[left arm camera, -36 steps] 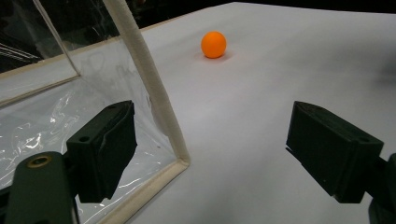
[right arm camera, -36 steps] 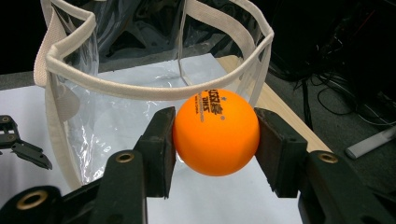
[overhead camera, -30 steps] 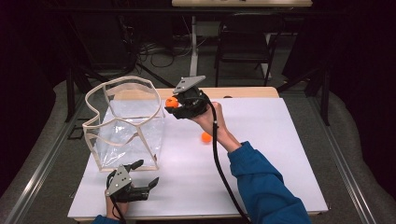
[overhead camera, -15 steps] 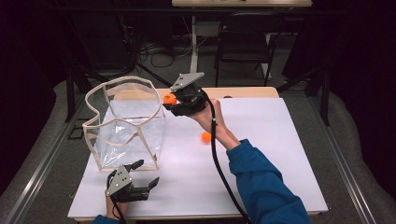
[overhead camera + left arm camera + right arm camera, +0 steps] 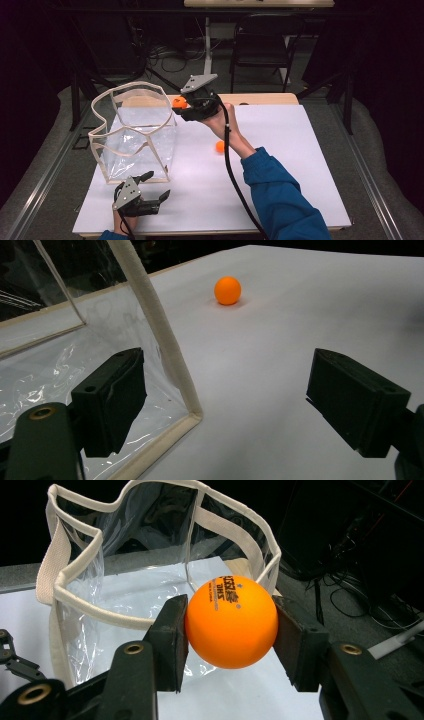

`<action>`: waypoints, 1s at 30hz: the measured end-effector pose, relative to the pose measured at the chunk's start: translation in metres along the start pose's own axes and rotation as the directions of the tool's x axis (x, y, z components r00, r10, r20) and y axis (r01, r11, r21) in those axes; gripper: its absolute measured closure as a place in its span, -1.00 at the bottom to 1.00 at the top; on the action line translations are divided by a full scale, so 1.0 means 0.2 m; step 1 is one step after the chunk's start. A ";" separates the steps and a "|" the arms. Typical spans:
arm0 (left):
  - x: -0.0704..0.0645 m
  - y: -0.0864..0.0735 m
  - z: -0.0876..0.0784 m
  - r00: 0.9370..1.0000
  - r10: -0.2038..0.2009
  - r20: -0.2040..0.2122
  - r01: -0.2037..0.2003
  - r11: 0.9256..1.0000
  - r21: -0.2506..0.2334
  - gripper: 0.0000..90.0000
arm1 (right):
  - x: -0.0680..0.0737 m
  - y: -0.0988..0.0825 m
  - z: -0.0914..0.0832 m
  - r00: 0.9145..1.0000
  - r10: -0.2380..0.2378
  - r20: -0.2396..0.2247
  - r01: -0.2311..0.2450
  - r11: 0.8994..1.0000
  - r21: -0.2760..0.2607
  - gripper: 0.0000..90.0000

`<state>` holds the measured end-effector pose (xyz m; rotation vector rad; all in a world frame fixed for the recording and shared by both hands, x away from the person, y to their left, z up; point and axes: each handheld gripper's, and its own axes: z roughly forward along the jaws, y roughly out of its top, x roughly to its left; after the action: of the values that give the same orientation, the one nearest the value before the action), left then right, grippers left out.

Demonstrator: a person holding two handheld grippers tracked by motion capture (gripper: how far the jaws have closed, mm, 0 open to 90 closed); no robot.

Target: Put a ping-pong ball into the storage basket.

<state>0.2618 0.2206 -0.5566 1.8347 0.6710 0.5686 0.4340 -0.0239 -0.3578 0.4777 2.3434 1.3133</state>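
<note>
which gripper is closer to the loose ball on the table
Right. The right gripper, shut on another ball, is raised just beyond the loose ball. The left gripper rests open at the table's near edge, farther off.

Dark room, black chair [image 5: 260, 40], perhaps grey carpet [image 5: 45, 165]

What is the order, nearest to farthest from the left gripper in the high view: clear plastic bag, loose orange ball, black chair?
1. Clear plastic bag with cream trim, just beyond the left gripper.
2. Loose orange ball, mid-table.
3. Black chair, behind the table.
</note>
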 end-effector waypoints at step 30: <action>0.00 0.00 -0.01 1.000 0.006 0.002 -0.006 1.000 -0.006 -0.65 | 0.05 0.09 0.04 1.000 -0.003 0.024 0.004 0.999 -0.044 0.13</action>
<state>0.2604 0.2205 -0.5554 1.8314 0.6624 0.5720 0.4314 -0.0036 -0.3482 0.4733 2.2895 1.3476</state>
